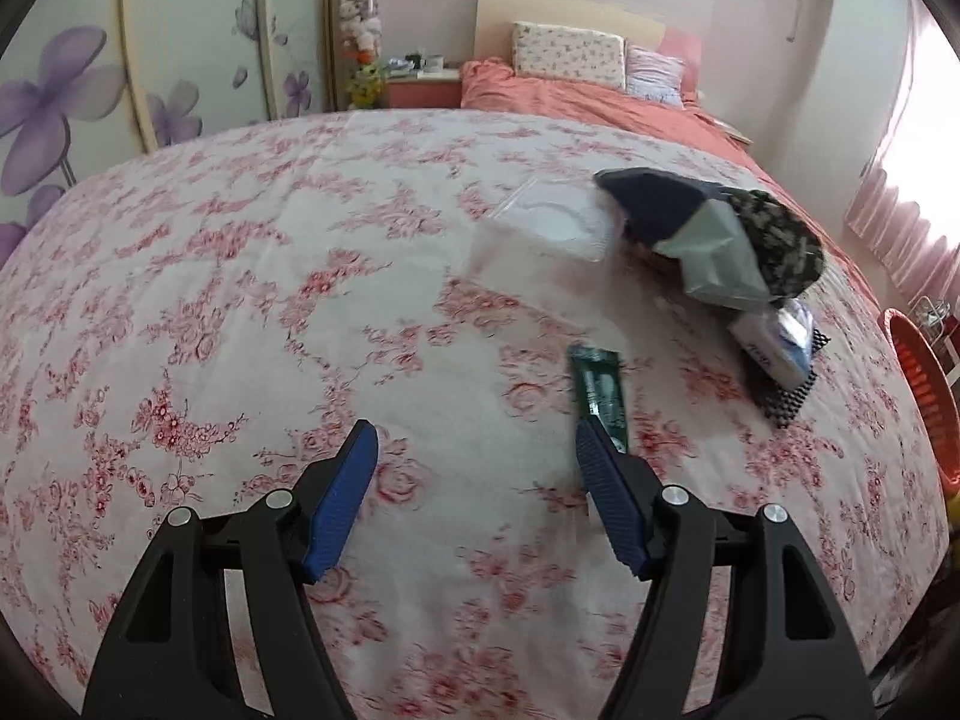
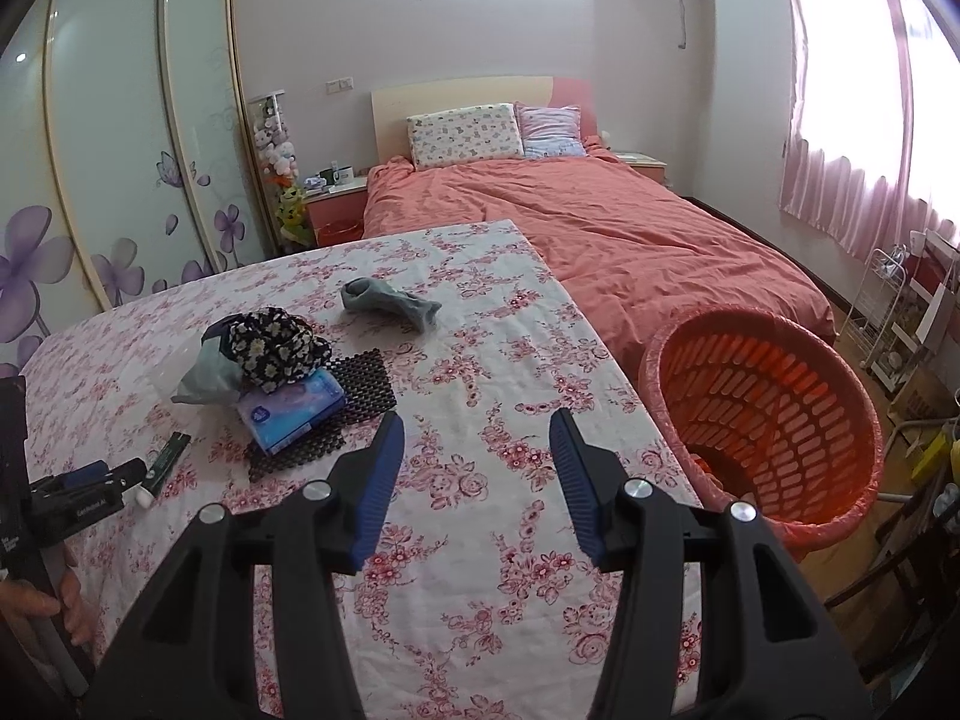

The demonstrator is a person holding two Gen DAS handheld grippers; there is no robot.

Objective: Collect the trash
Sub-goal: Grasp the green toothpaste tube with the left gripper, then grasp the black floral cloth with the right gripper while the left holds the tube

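While hovering over floral tablecloth [image 2: 480, 600]: left gripper [image 1: 477, 450] and right gripper [image 2: 477, 438], both spread, pinching nothing.
Grey sock [image 2: 390, 300] at 11 o'clock, right view only; clear box [image 1: 540, 240] at 12, left view only. Dark green tube [image 1: 597, 390], white-capped, touching left gripper's right fingertip. Orange basket [image 2: 840, 510] at 3, past table edge; bare cloth between.

The left wrist view looks down steeply and closely over the table with the pink floral cloth [image 1: 240, 312], facing the far orange-covered bed [image 1: 576, 96]. The right wrist view looks less steeply along the same table [image 2: 480, 312], near its right edge, beside the orange plastic basket [image 2: 762, 414]. Both views share the dark green tube [image 1: 600, 390] [image 2: 165, 459] and the black mesh mat [image 1: 792, 402] [image 2: 360, 378].
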